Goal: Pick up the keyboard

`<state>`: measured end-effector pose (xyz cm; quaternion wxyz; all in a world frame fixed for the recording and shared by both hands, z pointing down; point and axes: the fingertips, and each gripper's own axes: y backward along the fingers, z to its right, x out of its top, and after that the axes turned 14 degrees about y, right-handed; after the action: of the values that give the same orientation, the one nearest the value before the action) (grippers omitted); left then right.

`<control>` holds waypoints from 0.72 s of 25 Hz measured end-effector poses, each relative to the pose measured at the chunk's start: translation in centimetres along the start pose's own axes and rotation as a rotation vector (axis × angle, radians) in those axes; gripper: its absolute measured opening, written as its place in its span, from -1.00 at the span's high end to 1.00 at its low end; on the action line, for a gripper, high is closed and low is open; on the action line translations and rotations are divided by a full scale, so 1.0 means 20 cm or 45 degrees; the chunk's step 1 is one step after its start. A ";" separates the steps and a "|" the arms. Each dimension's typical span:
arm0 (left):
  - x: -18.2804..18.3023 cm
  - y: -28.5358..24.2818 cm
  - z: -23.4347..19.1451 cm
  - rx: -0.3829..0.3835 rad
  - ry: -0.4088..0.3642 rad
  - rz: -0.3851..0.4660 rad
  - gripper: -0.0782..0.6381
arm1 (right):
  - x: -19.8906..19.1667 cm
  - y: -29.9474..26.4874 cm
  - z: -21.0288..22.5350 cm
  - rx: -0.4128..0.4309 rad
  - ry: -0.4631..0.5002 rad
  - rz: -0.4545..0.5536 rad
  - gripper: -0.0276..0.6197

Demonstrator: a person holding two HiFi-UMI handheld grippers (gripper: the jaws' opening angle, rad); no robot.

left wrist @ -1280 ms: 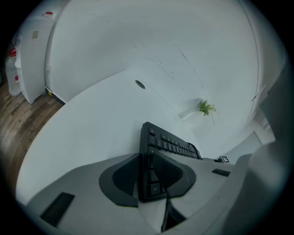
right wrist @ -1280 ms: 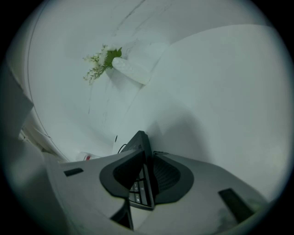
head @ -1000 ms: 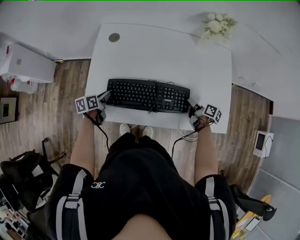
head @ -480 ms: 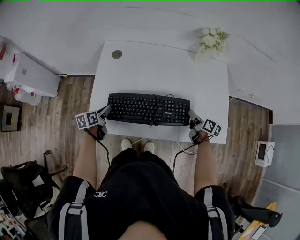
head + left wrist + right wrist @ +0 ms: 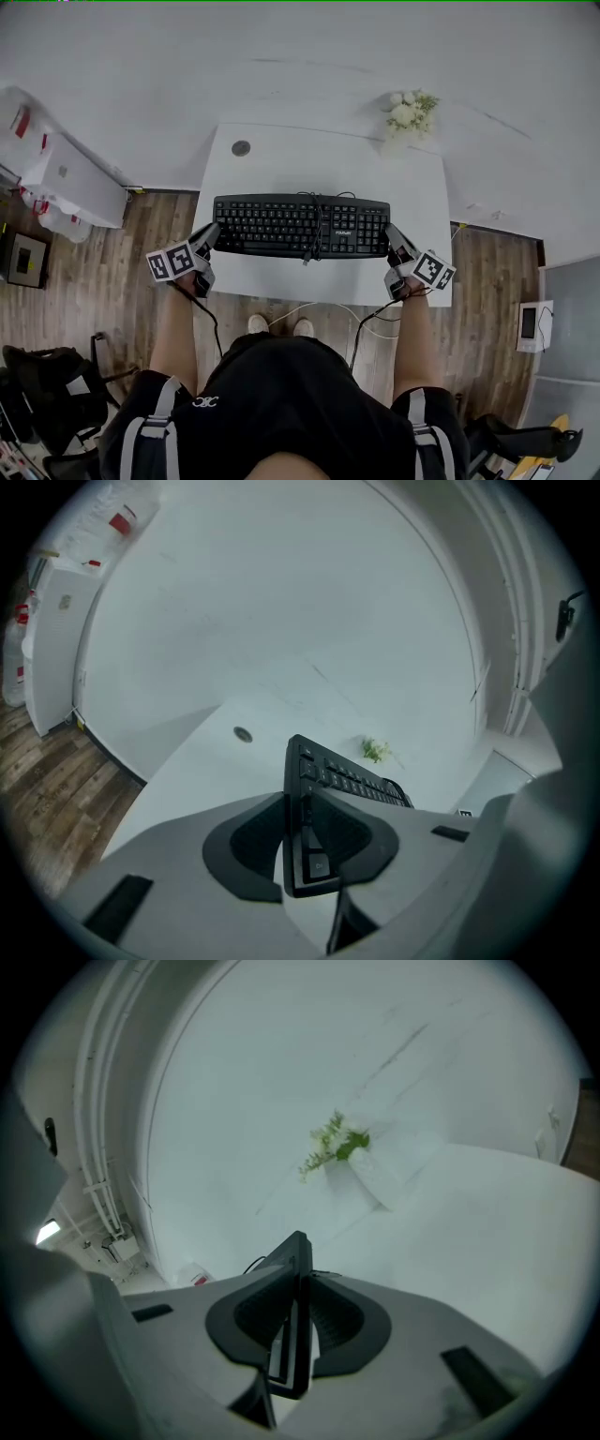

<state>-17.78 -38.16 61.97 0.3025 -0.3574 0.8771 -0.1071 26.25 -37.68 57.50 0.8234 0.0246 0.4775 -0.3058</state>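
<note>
The black keyboard (image 5: 300, 226) hangs level above the white table (image 5: 281, 159), held at both short ends. My left gripper (image 5: 208, 236) is shut on its left end, and my right gripper (image 5: 394, 234) is shut on its right end. In the left gripper view the keyboard (image 5: 342, 778) runs away from the left gripper (image 5: 309, 841), its end clamped between the dark pads. The right gripper view shows the keyboard (image 5: 298, 1269) edge-on, pinched in the right gripper (image 5: 295, 1335). A black cable (image 5: 317, 230) lies across the keys.
A vase of white flowers (image 5: 405, 112) stands at the table's far right corner, and a round cable hole (image 5: 241, 148) sits at the far left. A white cabinet (image 5: 66, 183) stands on the wood floor to the left. The person's legs fill the view below the table.
Both grippers have risen with the keyboard, which has come up off the table and now looks larger against it. The grip at each end is unchanged.
</note>
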 end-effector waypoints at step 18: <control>0.57 0.27 0.96 -0.368 -0.377 0.426 0.51 | 0.96 0.31 -0.49 0.175 0.347 0.465 0.74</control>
<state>-15.57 -41.61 39.44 0.3866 -0.2586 0.8765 0.1243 28.86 -38.73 35.25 0.7894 0.2076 0.5498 -0.1776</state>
